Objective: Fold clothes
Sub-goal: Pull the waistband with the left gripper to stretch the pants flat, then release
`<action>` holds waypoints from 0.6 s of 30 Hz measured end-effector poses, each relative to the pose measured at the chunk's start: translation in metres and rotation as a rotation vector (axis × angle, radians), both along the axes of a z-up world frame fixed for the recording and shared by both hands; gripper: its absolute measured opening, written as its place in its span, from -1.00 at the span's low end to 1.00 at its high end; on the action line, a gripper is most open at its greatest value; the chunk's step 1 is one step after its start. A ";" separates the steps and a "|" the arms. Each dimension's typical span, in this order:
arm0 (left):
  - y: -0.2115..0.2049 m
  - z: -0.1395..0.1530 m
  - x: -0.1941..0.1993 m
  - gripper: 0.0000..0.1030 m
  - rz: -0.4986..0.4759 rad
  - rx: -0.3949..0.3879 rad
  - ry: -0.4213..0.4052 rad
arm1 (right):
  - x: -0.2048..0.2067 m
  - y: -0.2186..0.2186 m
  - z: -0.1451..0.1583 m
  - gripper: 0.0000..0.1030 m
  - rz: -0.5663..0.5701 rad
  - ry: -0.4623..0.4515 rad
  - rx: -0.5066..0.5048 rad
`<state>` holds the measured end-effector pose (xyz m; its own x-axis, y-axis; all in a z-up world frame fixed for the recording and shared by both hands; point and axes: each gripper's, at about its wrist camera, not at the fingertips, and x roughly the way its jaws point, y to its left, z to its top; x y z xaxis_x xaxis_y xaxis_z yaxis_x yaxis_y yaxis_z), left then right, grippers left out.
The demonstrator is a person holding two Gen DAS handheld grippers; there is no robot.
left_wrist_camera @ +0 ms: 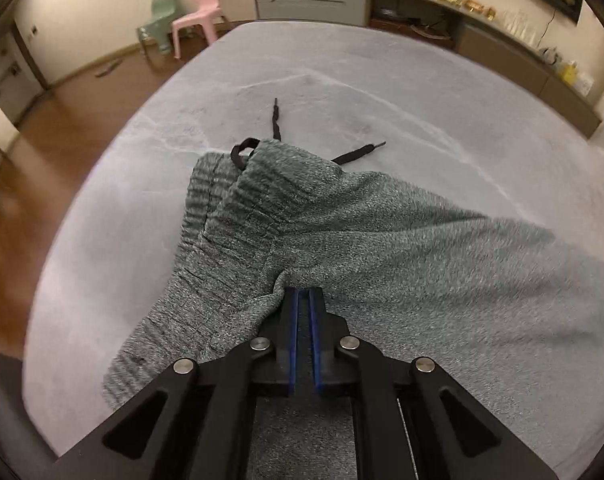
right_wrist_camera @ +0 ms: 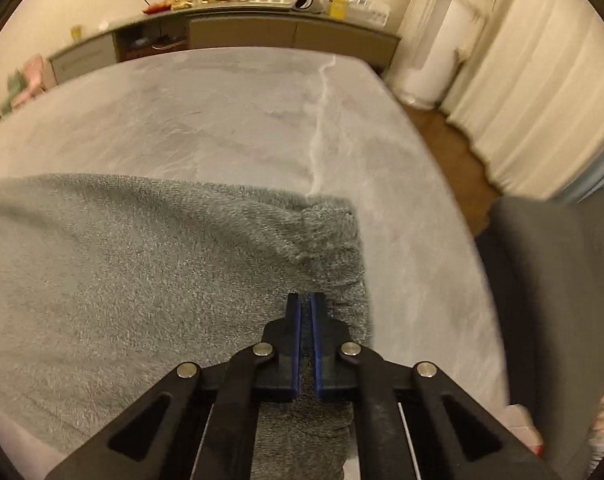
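- Left gripper [left_wrist_camera: 303, 294] clenched on a bunched fold of the grey knit trousers [left_wrist_camera: 342, 240], just behind the ribbed waistband [left_wrist_camera: 221, 216]; fabric pinched between the blue pads.
- Ahead of that gripper: waistband crumpled and lifted, black drawstring [left_wrist_camera: 275, 120] trailing forward onto the grey marbled counter [left_wrist_camera: 382, 92].
- Right gripper [right_wrist_camera: 306, 300] closed on the same trousers [right_wrist_camera: 141, 280] near their far end, close to the hem [right_wrist_camera: 342, 240] at its right; cloth visible beneath and between the nearly shut pads.
- Likely reason for the paired hold: one grip at each end keeps the garment stretched so it can be laid flat or brought over for a fold.
- Trousers spread across the counter between both grippers, partly raised at the left one.
- Containers: none within reach; only small jars and glasses on the sideboard [right_wrist_camera: 261, 28] far ahead, contents too small to tell.
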<state>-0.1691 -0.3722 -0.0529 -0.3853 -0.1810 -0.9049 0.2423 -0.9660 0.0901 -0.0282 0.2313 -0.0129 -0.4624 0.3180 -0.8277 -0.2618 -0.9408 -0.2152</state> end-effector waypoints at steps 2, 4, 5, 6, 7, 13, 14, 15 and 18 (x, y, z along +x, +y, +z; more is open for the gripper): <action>0.019 0.019 0.017 -0.82 -0.038 -0.005 0.044 | 0.012 -0.021 0.026 -0.70 0.034 0.093 0.041; 0.046 0.037 0.044 -0.72 -0.136 0.081 0.100 | 0.024 -0.054 0.044 -0.24 0.105 0.185 -0.044; 0.062 0.041 0.055 -0.71 -0.190 0.134 0.110 | 0.029 -0.080 0.047 -0.22 0.176 0.212 -0.142; 0.081 0.040 0.063 -0.71 -0.249 0.196 0.102 | 0.026 -0.104 0.045 -0.22 0.247 0.209 -0.222; 0.100 0.038 0.068 -0.71 -0.303 0.243 0.089 | 0.022 -0.136 0.040 -0.22 0.324 0.180 -0.266; 0.184 0.015 0.099 -0.70 -0.498 0.219 0.024 | 0.018 -0.261 -0.005 -0.19 0.565 0.024 -0.215; 0.190 0.013 0.104 -0.70 -0.513 0.195 0.021 | 0.030 -0.265 -0.001 -0.20 0.591 0.001 -0.164; 0.192 0.012 0.112 -0.69 -0.532 0.173 0.017 | 0.032 -0.264 0.000 -0.19 0.604 -0.020 -0.139; 0.190 0.014 0.129 -0.69 -0.560 0.202 -0.005 | 0.045 -0.250 0.005 -0.14 0.612 -0.052 -0.148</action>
<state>-0.0405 -0.1826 -0.0392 -0.3680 0.2242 -0.9024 -0.3092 -0.9448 -0.1086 0.0172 -0.0184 -0.0083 -0.4825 -0.1111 -0.8688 0.3403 -0.9378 -0.0690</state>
